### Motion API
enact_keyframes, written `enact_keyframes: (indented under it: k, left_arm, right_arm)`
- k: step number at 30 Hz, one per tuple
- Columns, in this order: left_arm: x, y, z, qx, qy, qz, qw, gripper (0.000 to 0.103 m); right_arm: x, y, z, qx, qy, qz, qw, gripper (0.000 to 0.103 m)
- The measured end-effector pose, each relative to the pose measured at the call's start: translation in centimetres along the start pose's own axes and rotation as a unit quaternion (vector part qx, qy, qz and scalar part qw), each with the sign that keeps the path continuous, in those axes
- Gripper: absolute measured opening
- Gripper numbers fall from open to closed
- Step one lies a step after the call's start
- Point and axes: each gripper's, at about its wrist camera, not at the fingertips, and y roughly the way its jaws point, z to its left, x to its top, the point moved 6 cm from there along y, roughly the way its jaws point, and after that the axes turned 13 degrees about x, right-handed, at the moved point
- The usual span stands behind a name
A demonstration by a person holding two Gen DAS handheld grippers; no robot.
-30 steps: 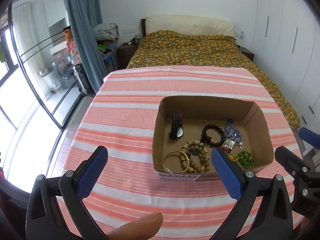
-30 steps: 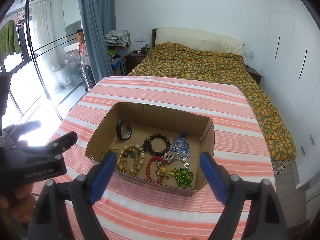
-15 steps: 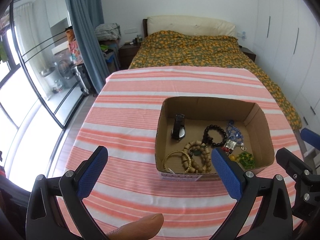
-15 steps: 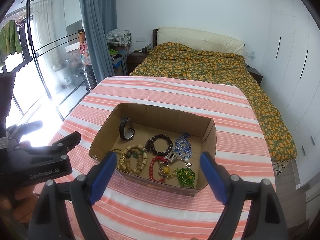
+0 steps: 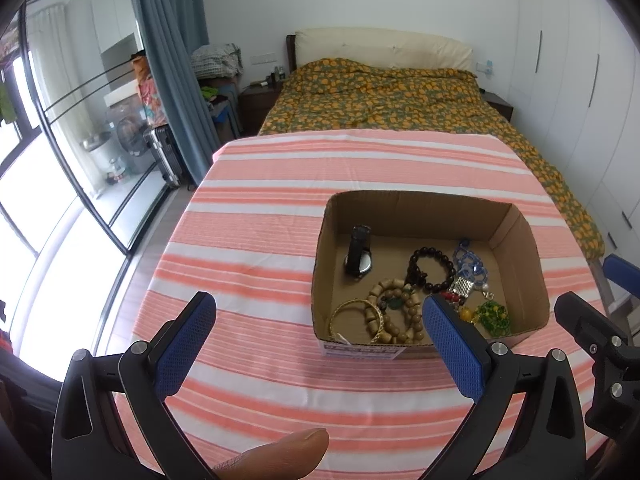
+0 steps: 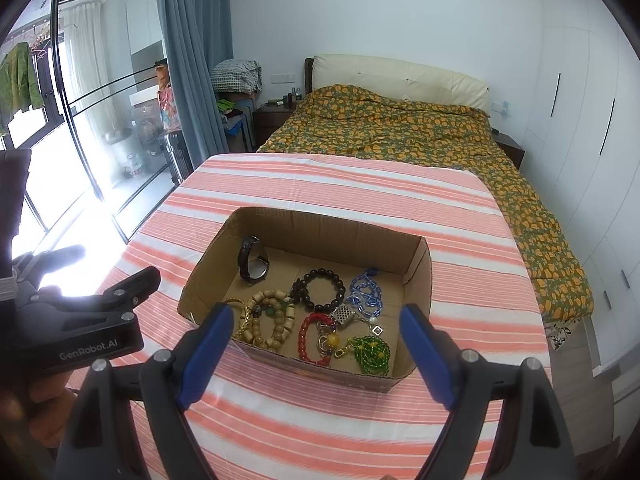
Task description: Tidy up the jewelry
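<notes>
An open cardboard box [image 5: 516,228] [image 6: 424,272] stands on the striped table. It holds a black watch [image 5: 359,254] [image 6: 253,260], a dark bead bracelet [image 5: 430,264] [image 6: 320,290], a blue bead string [image 5: 470,264] [image 6: 365,292], wooden beads [image 5: 394,312] [image 6: 272,320], a gold bangle [image 5: 354,316], a red bracelet [image 6: 310,338] and green beads [image 5: 494,316] [image 6: 372,354]. My left gripper [image 5: 320,344] is open and empty, in front of the box's left corner. My right gripper [image 6: 316,354] is open and empty, just in front of the box.
The table wears a pink-and-white striped cloth [image 5: 260,240] [image 6: 320,184]. A bed with an orange-patterned cover [image 5: 380,92] lies beyond it. Glass doors and a blue curtain [image 5: 168,60] are on the left, white wardrobes [image 6: 580,120] on the right.
Both grippers have drifted slightly back and sideways from the box; the box shifts a little in each view. Both stay open and empty.
</notes>
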Motion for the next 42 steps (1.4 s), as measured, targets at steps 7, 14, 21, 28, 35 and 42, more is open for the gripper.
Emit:
enact_keyframes:
  k: [7, 14, 21, 28, 35, 42]
  left_arm:
    - [0.00, 0.07, 0.10, -0.001, -0.002, 0.005, 1.0000, 0.103]
    - [0.17, 0.09, 0.14, 0.002, -0.001, 0.006, 1.0000, 0.103]
    - [0.19, -0.08, 0.07, -0.001, 0.001, 0.007, 1.0000, 0.103]
    - [0.21, -0.17, 0.11, -0.004, -0.001, 0.010, 0.9999, 0.103]
    - [0.22, -0.24, 0.13, -0.005, 0.000, 0.010, 0.9999, 0.103]
    - [0.18, -0.22, 0.23, -0.007, 0.002, 0.012, 0.9999, 0.103]
  right_arm:
    - [0.02, -0.06, 0.08, 0.000, 0.000, 0.000, 1.000, 0.087]
    - [-0.01, -0.07, -0.05, -0.001, 0.000, 0.000, 1.000, 0.087]
    - [0.02, -0.24, -0.02, -0.002, 0.000, 0.000, 1.000, 0.087]
    - [0.00, -0.32, 0.02, -0.002, 0.000, 0.000, 1.000, 0.087]
    - [0.00, -0.39, 0.03, -0.002, 0.000, 0.001, 1.000, 0.087]
    - [0.00, -0.42, 0.01, -0.002, 0.000, 0.001, 1.000, 0.087]
